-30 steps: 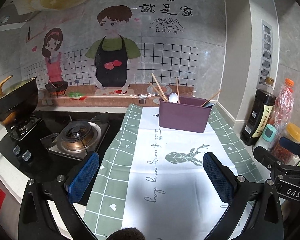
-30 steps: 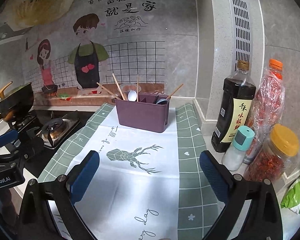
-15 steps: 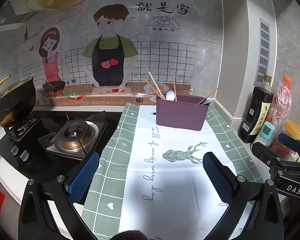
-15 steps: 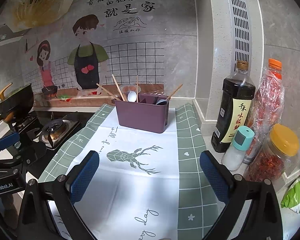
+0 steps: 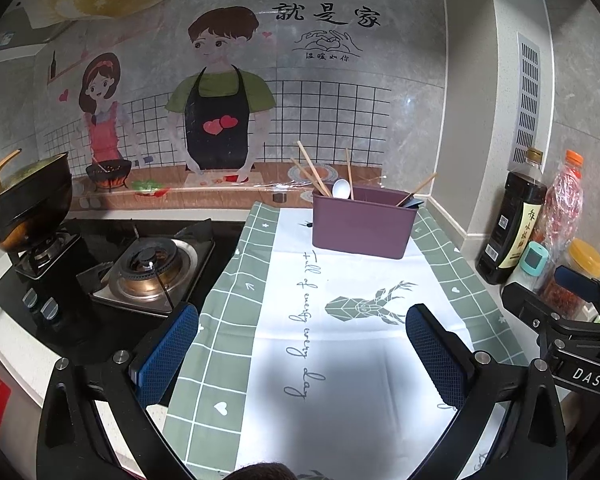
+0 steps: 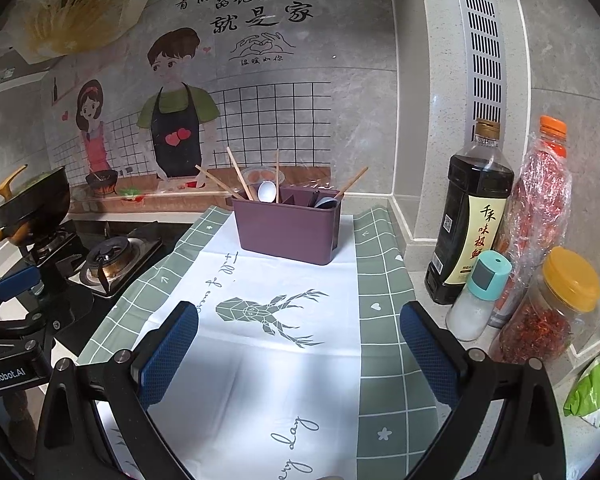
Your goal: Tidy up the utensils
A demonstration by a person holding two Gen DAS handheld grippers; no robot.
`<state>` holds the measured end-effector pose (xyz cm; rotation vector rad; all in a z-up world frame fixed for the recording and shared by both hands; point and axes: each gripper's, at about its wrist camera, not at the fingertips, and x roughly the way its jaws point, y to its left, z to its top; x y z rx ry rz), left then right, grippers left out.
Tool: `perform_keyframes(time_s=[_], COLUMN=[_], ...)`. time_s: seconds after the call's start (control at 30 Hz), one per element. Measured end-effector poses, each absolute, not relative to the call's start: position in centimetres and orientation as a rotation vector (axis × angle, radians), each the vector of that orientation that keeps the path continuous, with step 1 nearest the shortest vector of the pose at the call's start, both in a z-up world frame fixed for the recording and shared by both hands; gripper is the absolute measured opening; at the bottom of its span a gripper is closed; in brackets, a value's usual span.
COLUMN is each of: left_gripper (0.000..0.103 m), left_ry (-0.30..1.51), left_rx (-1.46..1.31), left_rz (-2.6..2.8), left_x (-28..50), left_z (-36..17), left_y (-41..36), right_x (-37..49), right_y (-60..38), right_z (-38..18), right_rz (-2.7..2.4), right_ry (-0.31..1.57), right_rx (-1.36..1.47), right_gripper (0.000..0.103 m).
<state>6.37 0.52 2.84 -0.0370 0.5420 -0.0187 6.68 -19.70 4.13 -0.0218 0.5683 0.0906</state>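
Presently both grippers hover low over the near end of the cloth (image 5: 340,360), each with its jaws spread wide and nothing between the blue pads (image 5: 168,348). The left gripper (image 5: 302,354) sits toward the stove side and the right gripper (image 6: 298,354) toward the condiment side, so that each has a clear forward line to the purple holder (image 6: 286,232). That holder stands upright at the far end of the cloth, near the wall, well apart from both grippers. It is divided into compartments: wooden chopsticks (image 6: 236,174) and a white spoon (image 6: 267,191) lean in the left section, while a dark spoon (image 6: 325,201) and a single chopstick (image 6: 352,186) lean in the right one. Judging by this, no loose utensil lies on the cloth, so the sorting appears complete or nearly so; the wide, empty jaws fit a rest posture between steps. A soy sauce bottle (image 6: 470,216), a salt shaker (image 6: 480,296) and a jar (image 6: 552,312) stand just beside the right edge of the cloth, close to the right gripper's outer finger, and could be knocked by a sideways swing.
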Motion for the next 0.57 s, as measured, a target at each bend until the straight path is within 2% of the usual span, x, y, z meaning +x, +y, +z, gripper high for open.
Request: perform_keyframes(time_s=[0.57], left_gripper=[0.103], left_ry=[0.554], left_rx=[-0.044], left_rz=[-0.007], left_x=[6.56], left_z=[2.21], left_y=[0.67], right_x=[7.19], right_y=[-19.96], right_z=[3.68], right_rz=[0.080], right_ry=[0.576], right_rx=[-0.019], right_gripper=[0.102])
